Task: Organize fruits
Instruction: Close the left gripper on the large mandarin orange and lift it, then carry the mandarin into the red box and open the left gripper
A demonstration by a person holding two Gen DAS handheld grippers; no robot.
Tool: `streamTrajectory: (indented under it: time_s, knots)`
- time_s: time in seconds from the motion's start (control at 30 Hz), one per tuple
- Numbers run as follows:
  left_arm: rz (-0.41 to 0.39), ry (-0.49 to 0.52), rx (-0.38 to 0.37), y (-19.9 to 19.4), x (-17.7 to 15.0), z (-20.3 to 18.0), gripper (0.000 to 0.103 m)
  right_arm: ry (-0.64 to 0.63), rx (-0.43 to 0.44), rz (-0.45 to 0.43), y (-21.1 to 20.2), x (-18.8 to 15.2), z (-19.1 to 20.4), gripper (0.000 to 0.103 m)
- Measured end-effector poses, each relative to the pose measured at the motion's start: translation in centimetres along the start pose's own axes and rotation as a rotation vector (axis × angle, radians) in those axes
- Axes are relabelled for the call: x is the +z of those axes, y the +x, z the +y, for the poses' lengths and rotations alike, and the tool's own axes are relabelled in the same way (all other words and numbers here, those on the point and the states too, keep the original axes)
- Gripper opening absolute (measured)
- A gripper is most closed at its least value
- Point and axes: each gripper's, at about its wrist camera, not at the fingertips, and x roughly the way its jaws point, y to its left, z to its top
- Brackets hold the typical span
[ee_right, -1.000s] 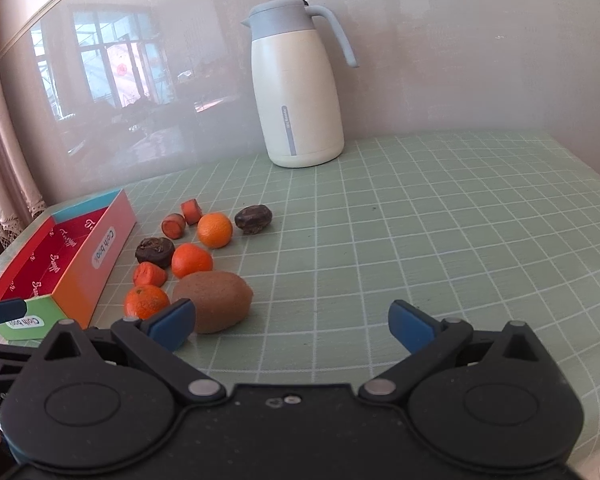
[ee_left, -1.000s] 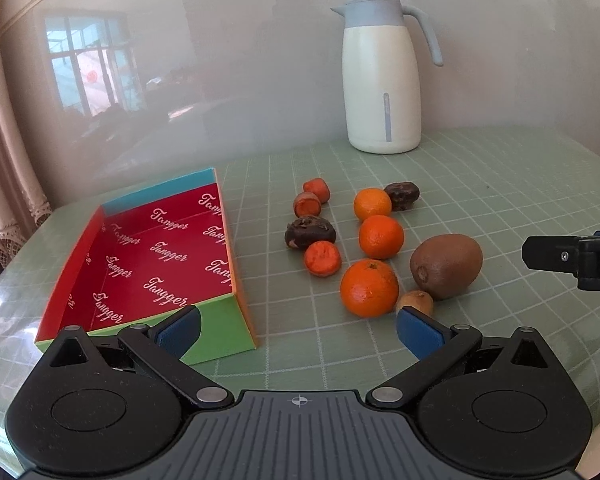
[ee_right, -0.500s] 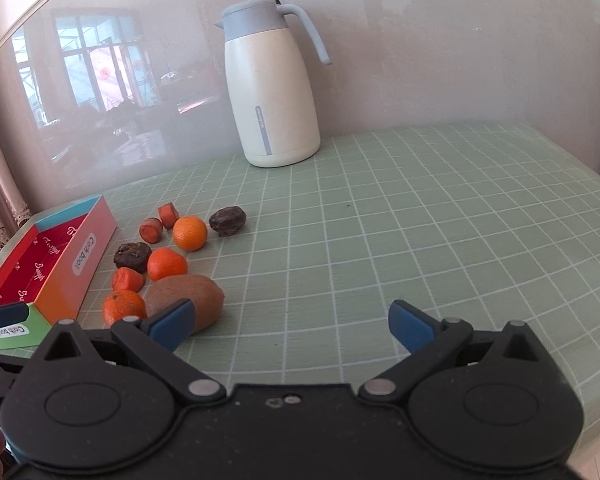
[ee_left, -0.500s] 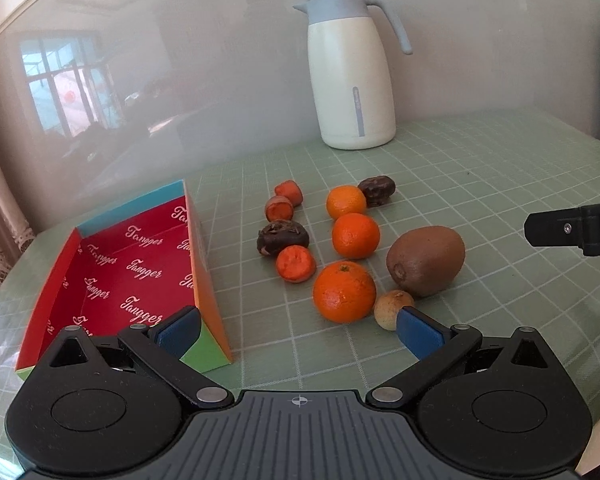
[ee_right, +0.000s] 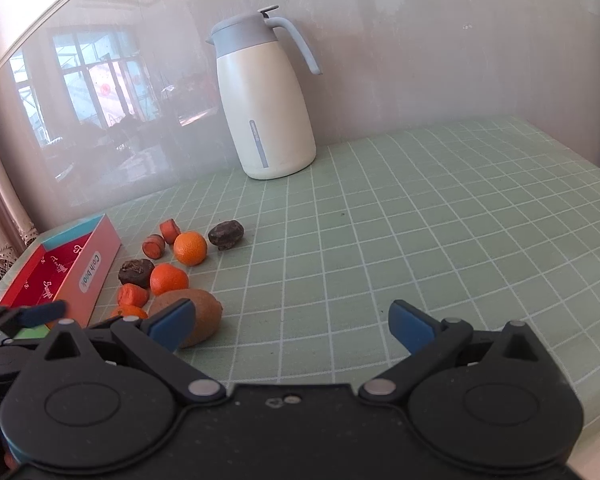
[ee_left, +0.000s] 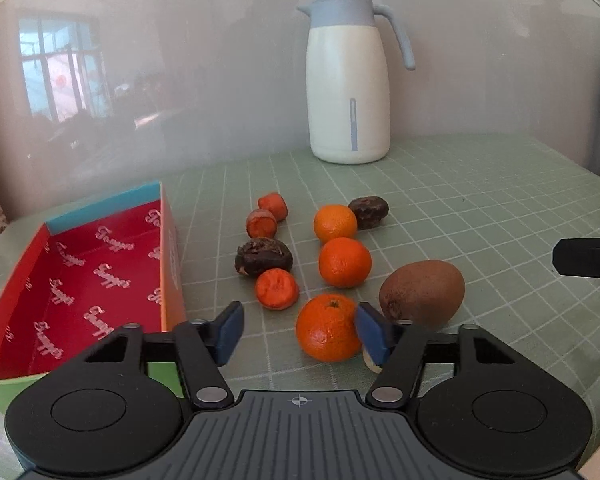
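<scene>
My left gripper [ee_left: 300, 334] hangs low over the fruit pile and its jaws are closing. The nearest orange [ee_left: 328, 328] sits between them, close against the right pad [ee_left: 370, 336], while the left pad stands apart from it. Behind lie a kiwi [ee_left: 422, 292], two more oranges [ee_left: 345, 262], dark wrinkled fruits [ee_left: 264, 262] and small red-orange ones [ee_left: 277, 289]. A small tan fruit [ee_left: 370, 362] is half hidden by the right pad. The red-lined box [ee_left: 80, 280] stands empty at the left. My right gripper [ee_right: 292, 322] is open over bare cloth, with the kiwi [ee_right: 204, 312] behind its left pad.
A white and blue-grey jug [ee_left: 348, 80] stands at the back against the glossy wall. The green checked cloth [ee_right: 440, 220] stretches to the right of the fruit. A finger of the right gripper [ee_left: 584, 262] juts in at the right edge.
The left gripper's jaws have narrowed from wide open and it has moved in on the nearest orange. The right view has tilted slightly, the fruit staying put.
</scene>
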Motion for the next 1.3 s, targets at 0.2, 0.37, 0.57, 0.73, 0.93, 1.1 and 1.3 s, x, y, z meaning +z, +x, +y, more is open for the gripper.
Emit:
streamTrajectory:
  time_s: [0.2, 0.37, 0.57, 0.73, 0.93, 1.1, 1.3]
  knots:
    - [0.021, -0.018, -0.027, 1.4, -0.2, -0.7, 0.061, -0.013, -0.004, -0.014, -0.1, 0.0, 0.0, 0.103]
    - [0.022, -0.056, -0.041, 2.2, -0.3, -0.7, 0.043, -0.02, -0.004, -0.015, 0.0, 0.0, 0.0, 0.103]
    - [0.018, -0.089, -0.052, 2.2, -0.4, -0.5, 0.043, -0.017, -0.008, -0.007, 0.1, 0.0, -0.2, 0.103]
    - [-0.006, -0.078, -0.047, 1.8, -0.4, -0.4, 0.042, -0.023, -0.007, -0.006, 0.2, 0.0, 0.0, 0.103]
    - [-0.03, -0.086, -0.044, 0.8, -0.3, 0.1, 0.042, -0.052, -0.03, 0.008, 0.5, -0.3, 0.4, 0.103]
    - [-0.083, -0.078, -0.018, -0.4, 0.2, 0.5, 0.042, -0.076, -0.086, 0.017, 1.0, -0.4, 0.5, 0.103]
    - [-0.104, -0.094, 0.003, -1.4, 0.5, 1.9, 0.042, -0.096, -0.122, 0.021, 1.3, -0.6, 0.9, 0.103]
